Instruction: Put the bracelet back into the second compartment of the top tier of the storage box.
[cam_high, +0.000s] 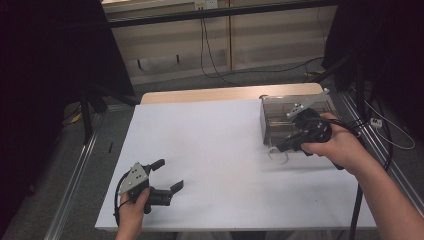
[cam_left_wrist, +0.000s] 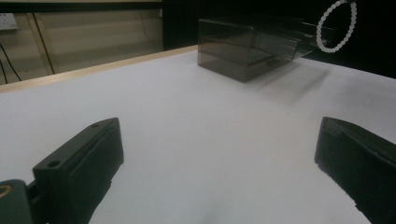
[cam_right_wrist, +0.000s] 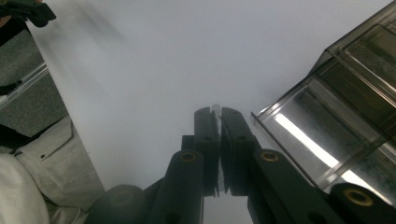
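A white bead bracelet (cam_high: 278, 156) hangs as a ring from my right gripper (cam_high: 281, 146), which is shut on it just in front of a smoky clear box (cam_high: 285, 112) at the table's right. In the right gripper view the jaws are pressed together around a white bit of the bracelet (cam_right_wrist: 215, 108), with the box (cam_right_wrist: 336, 116) to the right of the gripper (cam_right_wrist: 215, 114). My left gripper (cam_high: 169, 175) rests low at the front left, open, nothing between its jaws. The left gripper view shows the gripper (cam_left_wrist: 217, 128), the box (cam_left_wrist: 243, 51) and the bracelet (cam_left_wrist: 319, 30) raised beside it.
A white sheet (cam_high: 210, 150) covers the table, with a wooden edge (cam_high: 225, 94) at the back. Metal rails (cam_high: 75, 175) run along both sides. Cables (cam_high: 210, 60) lie on the floor behind.
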